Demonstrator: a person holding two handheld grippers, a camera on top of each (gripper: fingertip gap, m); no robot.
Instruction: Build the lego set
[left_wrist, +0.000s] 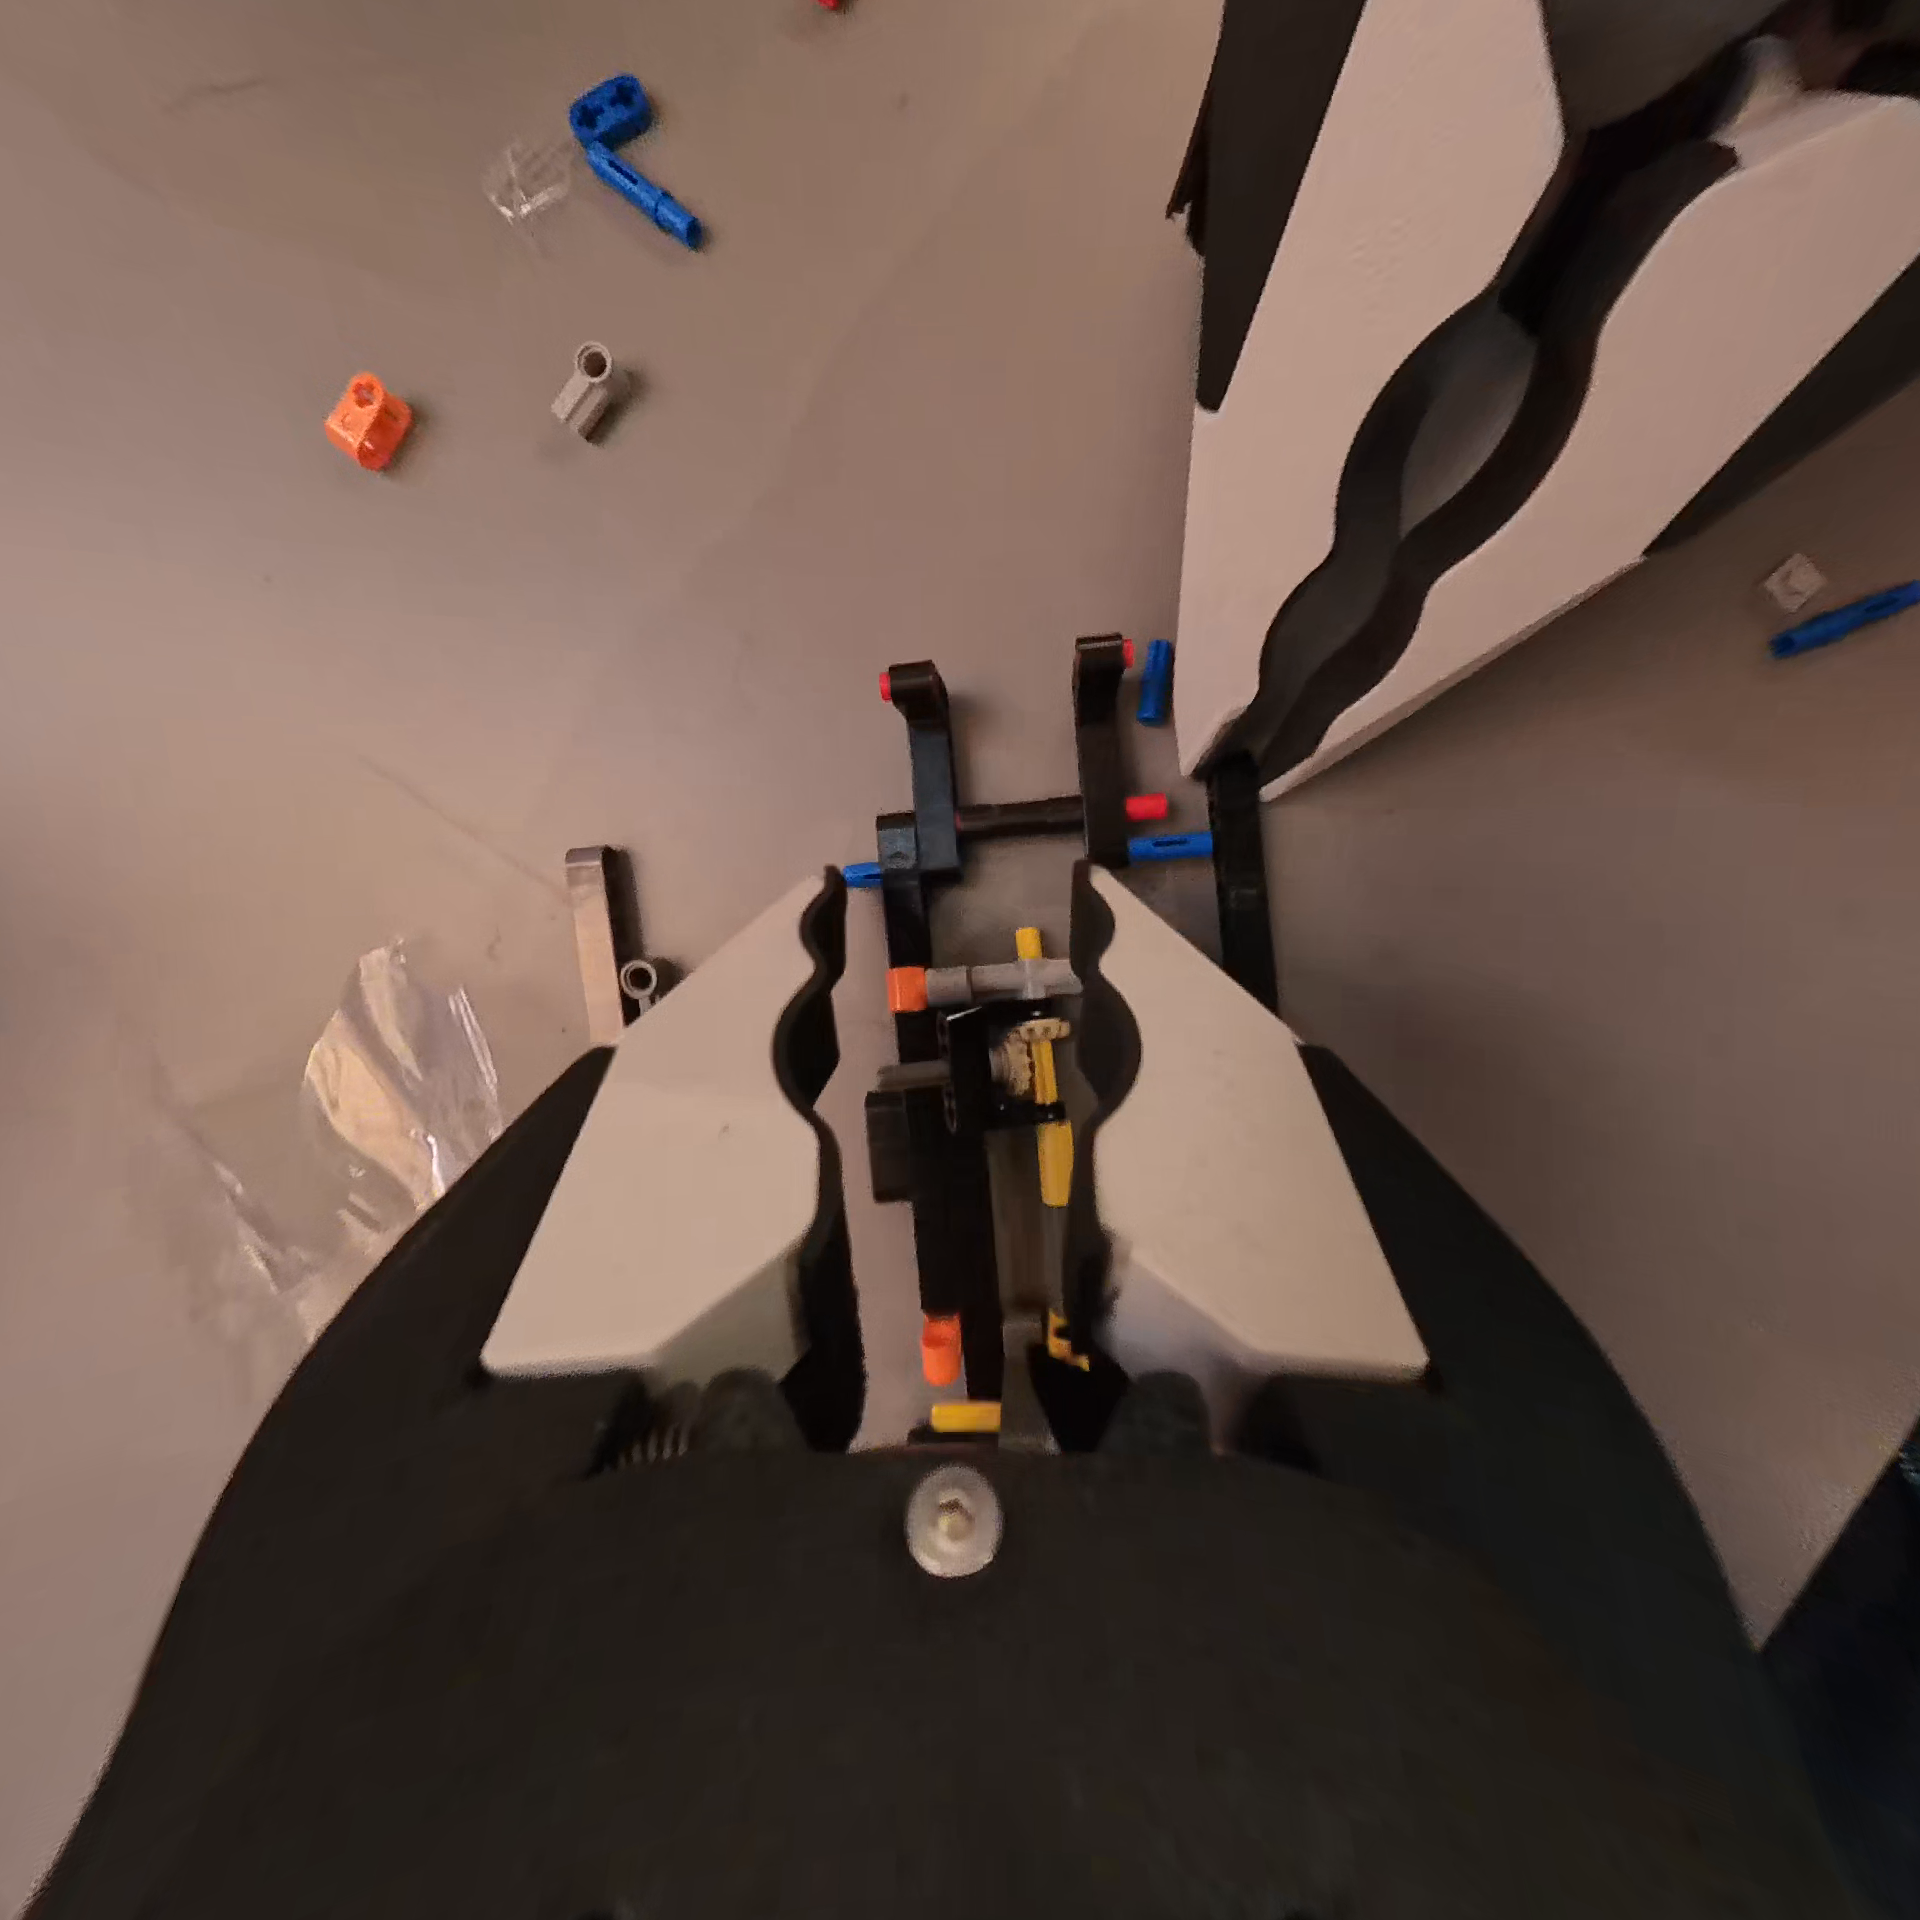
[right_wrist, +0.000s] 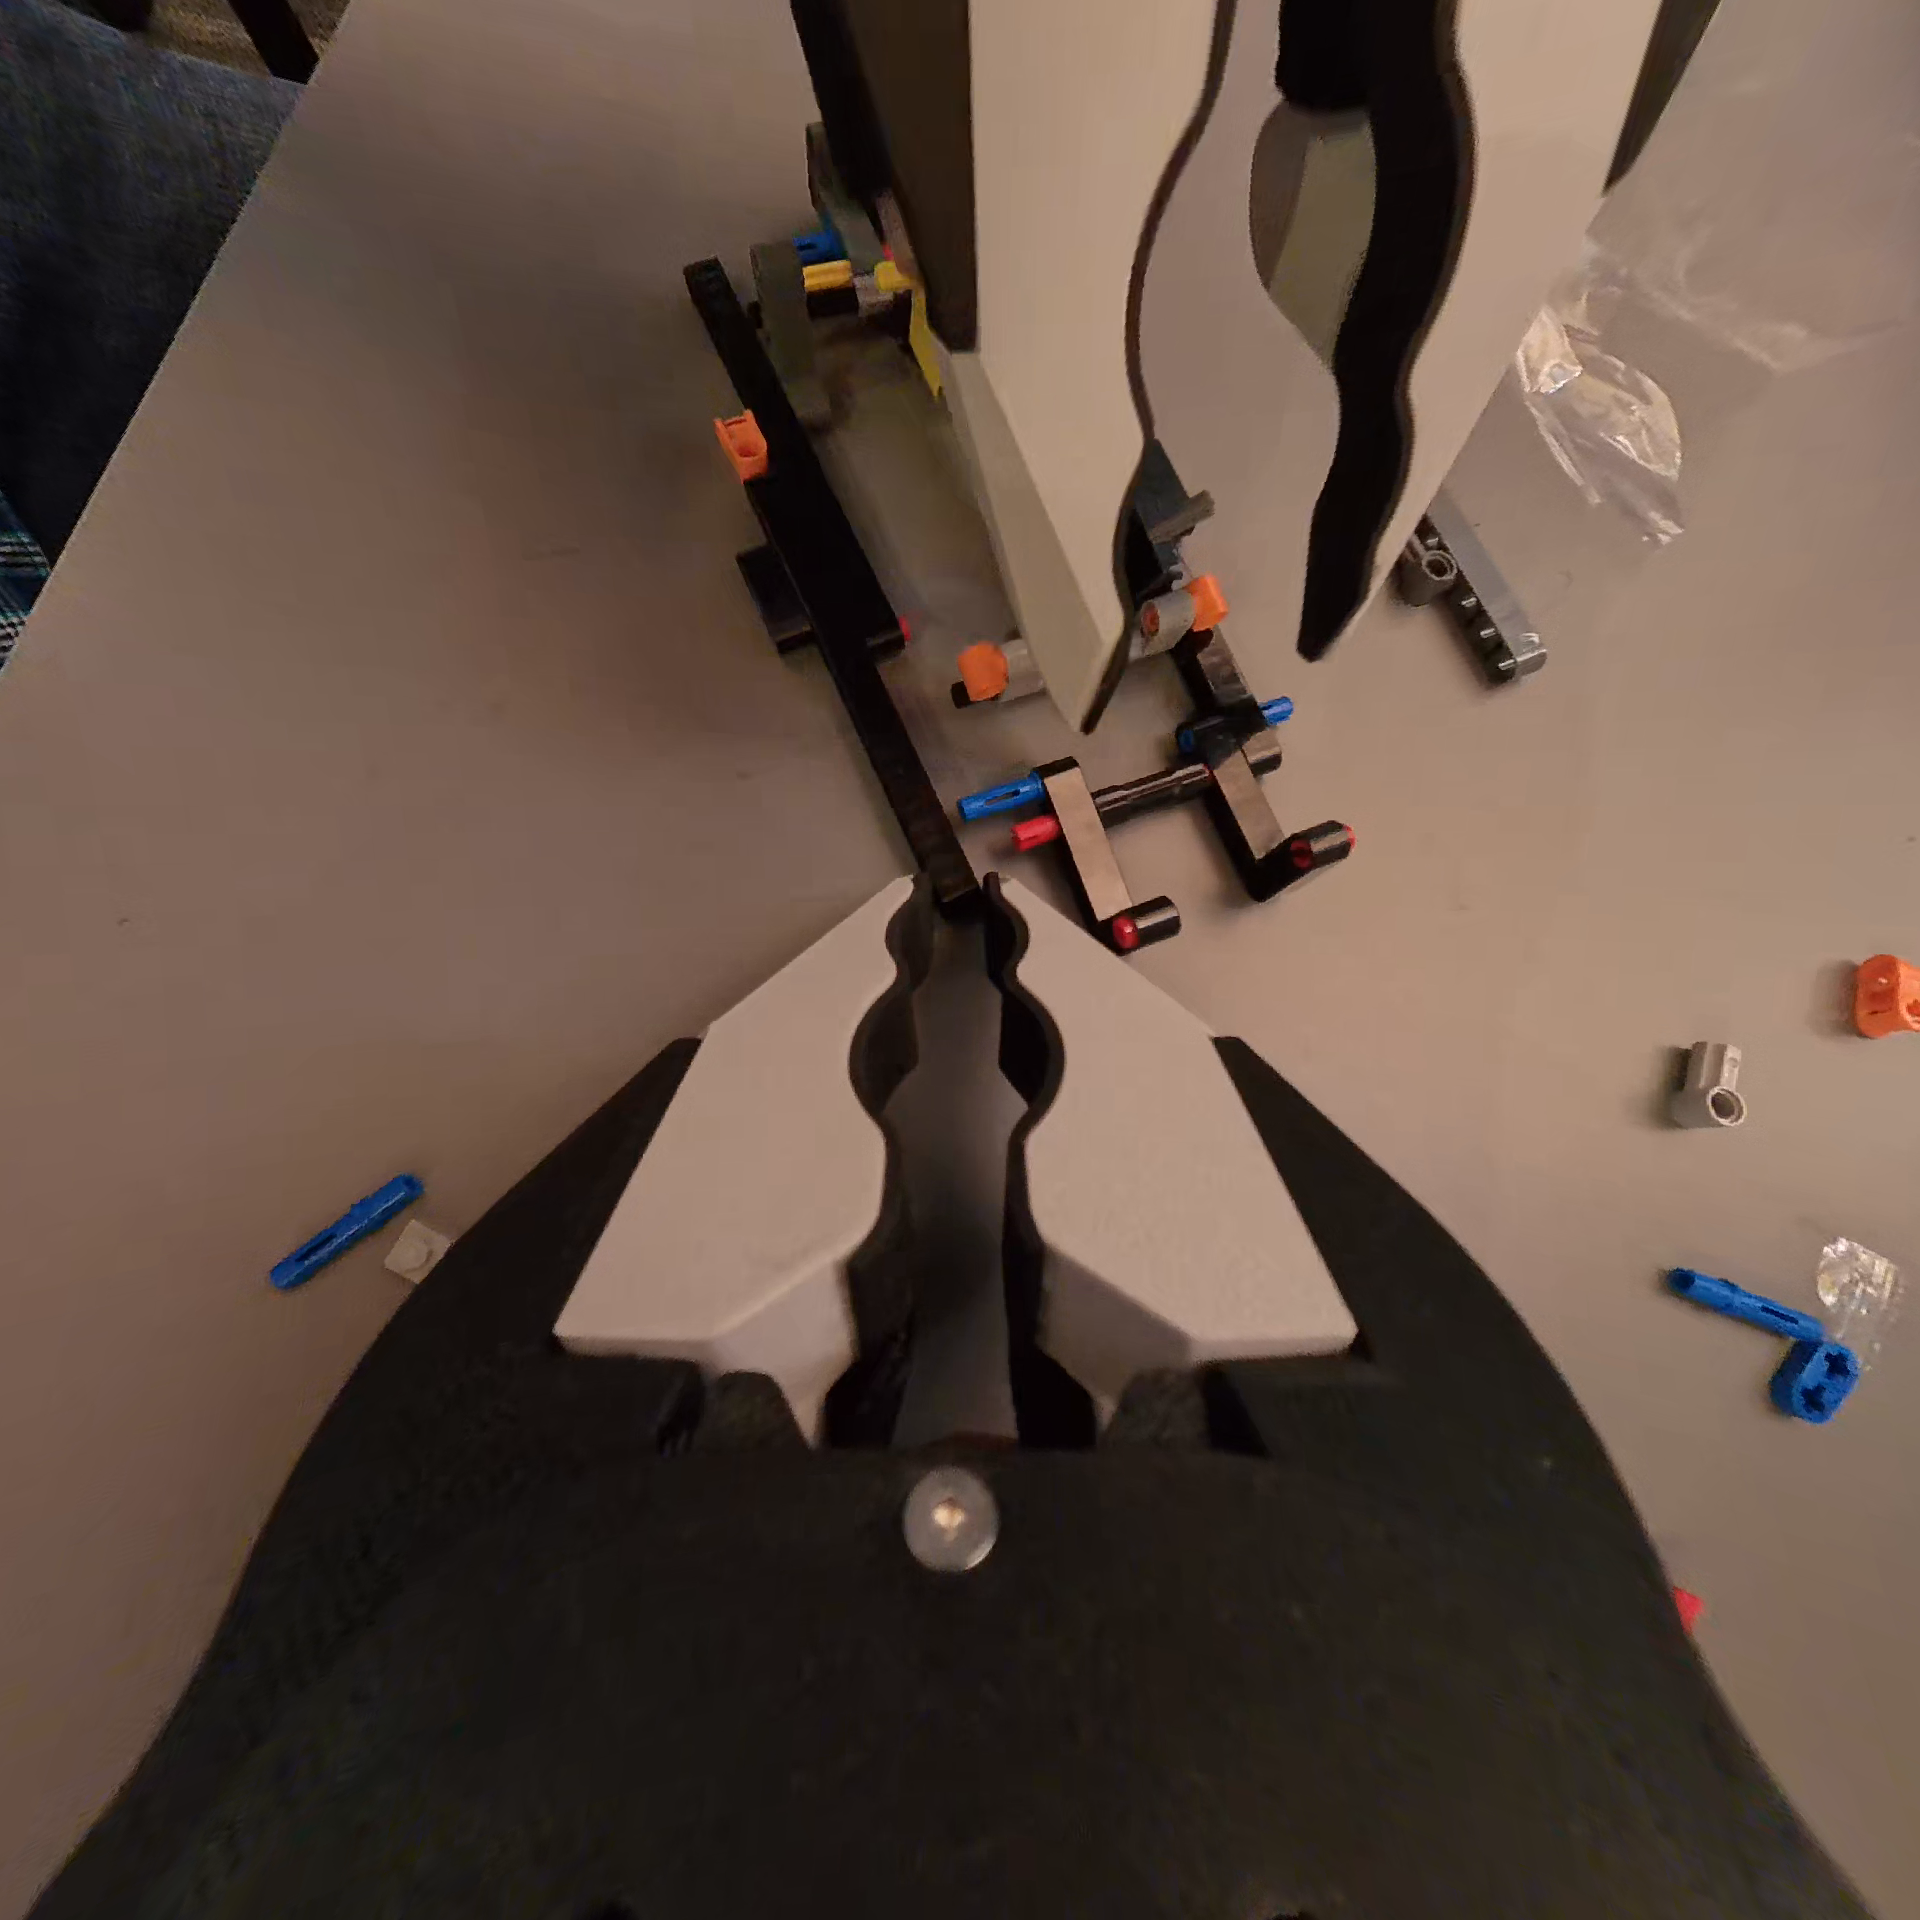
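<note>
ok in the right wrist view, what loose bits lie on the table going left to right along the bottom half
blue pin → small white stud piece → grey connector → blue pin with blue connector → clear piece → orange connector

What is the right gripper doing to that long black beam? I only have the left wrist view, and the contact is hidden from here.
Observer: The right gripper has the end of the long black beam between its jaws, which look closed on it.
Operator: Is anything attached to the beam's outer side?
Observer: Yes, an orange connector sticks out from that side, partway along.
Operator: What lies past the table on that side?
Observer: Blue fabric shows beyond the edge of the table.
</note>
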